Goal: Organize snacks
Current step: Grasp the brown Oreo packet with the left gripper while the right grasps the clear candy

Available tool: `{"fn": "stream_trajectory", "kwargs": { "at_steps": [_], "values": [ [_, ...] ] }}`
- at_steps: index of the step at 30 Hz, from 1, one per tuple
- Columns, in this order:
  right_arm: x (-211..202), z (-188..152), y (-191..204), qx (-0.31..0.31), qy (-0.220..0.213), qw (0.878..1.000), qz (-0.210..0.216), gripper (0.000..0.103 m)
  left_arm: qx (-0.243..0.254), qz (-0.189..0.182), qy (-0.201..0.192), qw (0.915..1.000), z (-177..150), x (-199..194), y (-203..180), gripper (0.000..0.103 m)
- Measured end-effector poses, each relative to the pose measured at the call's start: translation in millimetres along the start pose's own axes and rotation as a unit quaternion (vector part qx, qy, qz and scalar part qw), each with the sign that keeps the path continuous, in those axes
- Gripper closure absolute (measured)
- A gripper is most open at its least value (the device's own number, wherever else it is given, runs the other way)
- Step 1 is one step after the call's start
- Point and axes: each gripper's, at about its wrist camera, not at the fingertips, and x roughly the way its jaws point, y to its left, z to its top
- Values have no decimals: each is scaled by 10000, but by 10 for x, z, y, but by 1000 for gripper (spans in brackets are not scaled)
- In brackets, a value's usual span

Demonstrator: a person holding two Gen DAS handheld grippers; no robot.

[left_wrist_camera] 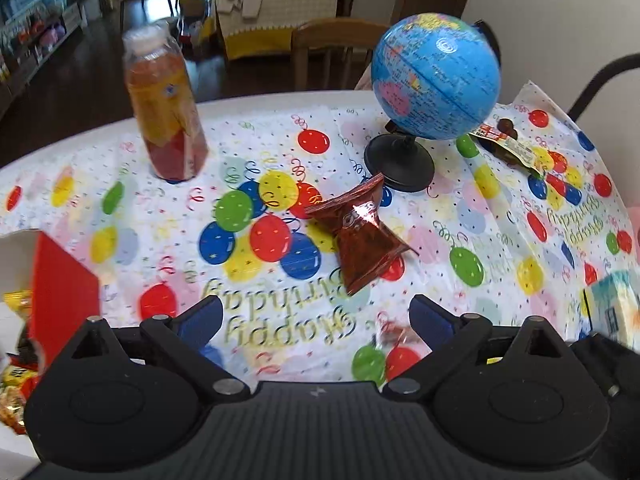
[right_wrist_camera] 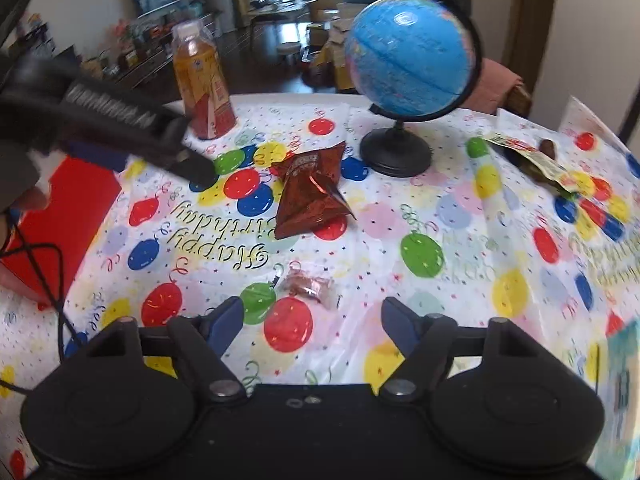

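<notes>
Black gripper housing fills the bottom of both views. The left gripper [left_wrist_camera: 316, 312] has its blue-padded fingers spread apart with nothing between them, and the right gripper [right_wrist_camera: 312, 316] likewise stands parted and empty, above a small clear-wrapped candy [right_wrist_camera: 308, 285] lying at its 12 o'clock.

Covering the table is a white birthday tablecloth [right_wrist_camera: 460, 216] printed with coloured balloons. At its centre lies the brown foil snack bag [left_wrist_camera: 366, 236], crumpled, with the globe [left_wrist_camera: 435, 76] on its black stand at the bag's 1 o'clock and a bottle of amber drink [left_wrist_camera: 164, 108] at its 10 o'clock. A flat snack packet [right_wrist_camera: 540, 160] lies at 3 o'clock of the globe stand. A red box [left_wrist_camera: 64, 296] sits at the table's 9 o'clock edge, with yellow and red wrappers [left_wrist_camera: 16, 384] beside it cut off by the frame.

Beyond the table are a wooden chair [left_wrist_camera: 332, 52], dark flooring, shelves and windows, all blurred. A light blue box [left_wrist_camera: 616, 308] at 3 o'clock is cropped and unreadable.
</notes>
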Motion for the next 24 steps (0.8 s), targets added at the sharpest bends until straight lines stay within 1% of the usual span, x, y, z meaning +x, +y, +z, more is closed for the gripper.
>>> {"fn": "stream_trajectory", "kwargs": {
  "at_steps": [2,4,8,10,13,15,18,21,24],
  "values": [
    [118,34,-35,-139,72,9999,55,38,-181,-42,161,9997,92,145,-9,3],
    [239,64,-72,-265,164,9995,54,47,-341,-92,286,9990,180,285,-8,3],
    [465,104,-129,-524,337,9980,119,51,-565,-187,446,9972,341,511,-22,3],
    [565,121,-133,-626,415,9970,168,57,-634,-181,529,9964,409,619,-32,3],
    [709,138,-123,-708,540,9957,269,62,-801,-254,733,9938,488,795,-22,3],
    [773,150,-118,-724,560,9953,316,63,-936,-319,854,9914,536,899,-10,3],
    [832,184,-107,-755,563,9947,408,63,-1088,-370,916,9891,613,1015,-3,3],
    [872,193,-71,-863,566,9936,452,63,-1132,-426,962,9880,675,1113,-34,3],
    [902,187,-47,-913,576,9932,445,63,-1070,-493,1078,9872,702,1229,-112,4]
  ]
}}
